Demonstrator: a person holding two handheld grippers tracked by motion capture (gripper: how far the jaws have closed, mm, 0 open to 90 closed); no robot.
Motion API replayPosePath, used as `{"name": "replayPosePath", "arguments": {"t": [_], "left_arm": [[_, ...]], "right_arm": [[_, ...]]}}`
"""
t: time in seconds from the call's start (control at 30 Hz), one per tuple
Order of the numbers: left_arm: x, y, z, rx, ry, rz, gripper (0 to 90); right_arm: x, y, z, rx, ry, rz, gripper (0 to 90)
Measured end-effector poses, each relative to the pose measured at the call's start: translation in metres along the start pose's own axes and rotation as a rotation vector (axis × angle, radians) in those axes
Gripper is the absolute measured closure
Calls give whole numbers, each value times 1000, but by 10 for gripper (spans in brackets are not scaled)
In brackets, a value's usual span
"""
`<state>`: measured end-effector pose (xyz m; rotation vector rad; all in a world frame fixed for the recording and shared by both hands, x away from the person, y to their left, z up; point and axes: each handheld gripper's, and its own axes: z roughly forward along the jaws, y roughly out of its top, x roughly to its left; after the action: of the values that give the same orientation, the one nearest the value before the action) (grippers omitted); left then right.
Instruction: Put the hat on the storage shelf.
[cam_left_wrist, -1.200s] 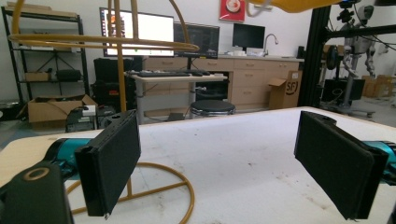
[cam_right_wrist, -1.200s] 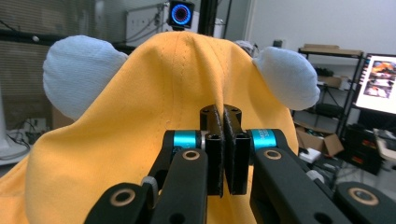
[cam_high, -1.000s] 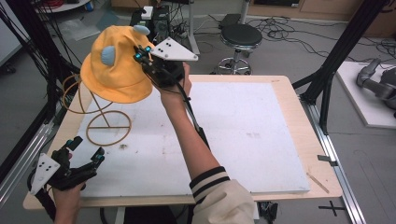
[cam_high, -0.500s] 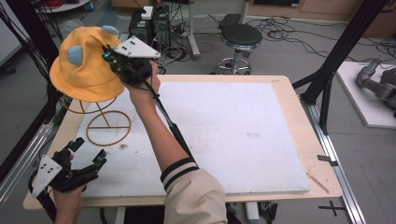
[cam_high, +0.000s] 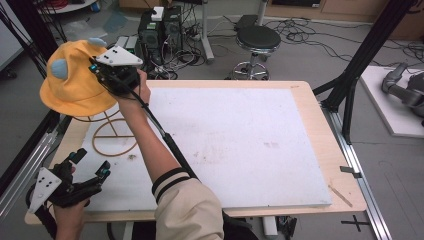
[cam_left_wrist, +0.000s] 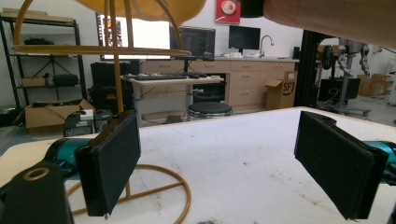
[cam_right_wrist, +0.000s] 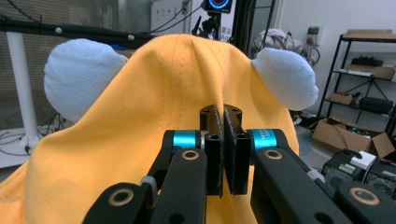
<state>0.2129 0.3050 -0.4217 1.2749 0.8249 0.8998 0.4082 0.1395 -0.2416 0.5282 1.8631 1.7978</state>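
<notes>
A yellow hat (cam_high: 70, 85) with two pale blue ears hangs above the left back corner of the table, over the top of a gold wire hat stand (cam_high: 116, 137). My right gripper (cam_high: 98, 69) is shut on the hat's crown fabric. In the right gripper view the jaws of the right gripper (cam_right_wrist: 223, 122) pinch a fold of the hat (cam_right_wrist: 140, 116) between the ears. My left gripper (cam_high: 91, 163) rests open near the front left corner. Seen from the left gripper (cam_left_wrist: 219, 158), its empty pads frame the stand (cam_left_wrist: 116, 70), with the hat's underside (cam_left_wrist: 140, 7) above.
The white table top (cam_high: 240, 140) stretches to the right of the stand. The person's right forearm (cam_high: 150, 135) crosses it diagonally. Black frame posts (cam_high: 350, 75) flank the table. A stool (cam_high: 257, 40) and computer towers (cam_high: 160, 27) stand on the floor behind.
The right gripper has carried the hat leftward and a little lower, from beside the stand to over its top. The left gripper has stayed put and open.
</notes>
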Motion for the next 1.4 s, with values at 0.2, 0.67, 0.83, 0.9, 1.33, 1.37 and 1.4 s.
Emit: {"name": "replayPosePath", "arguments": {"t": [0.2, 0.67, 0.83, 0.9, 1.33, 1.37, 1.4], "left_arm": [[1, 0, -1, -4, 3, -6, 150], [2, 1, -2, -8, 7, -12, 150], [2, 1, -2, -8, 6, -13, 150], [2, 1, -2, -8, 6, -13, 150], [5, -2, -2, 6, 5, -13, 149], [5, -2, -2, 7, 5, -10, 149], [5, -2, -2, 8, 5, -10, 149]], "right_arm": [[2, -4, 4, 16, 1, 10, 875], [9, -6, 5, 22, 10, -7, 839], [8, -5, 4, 20, -1, -18, 807], [7, -4, 3, 15, -9, -17, 765], [-6, 9, -16, 24, -77, -42, 274], [-9, 10, -19, 33, -85, -45, 257], [-15, 13, -28, 33, -94, -47, 228]]}}
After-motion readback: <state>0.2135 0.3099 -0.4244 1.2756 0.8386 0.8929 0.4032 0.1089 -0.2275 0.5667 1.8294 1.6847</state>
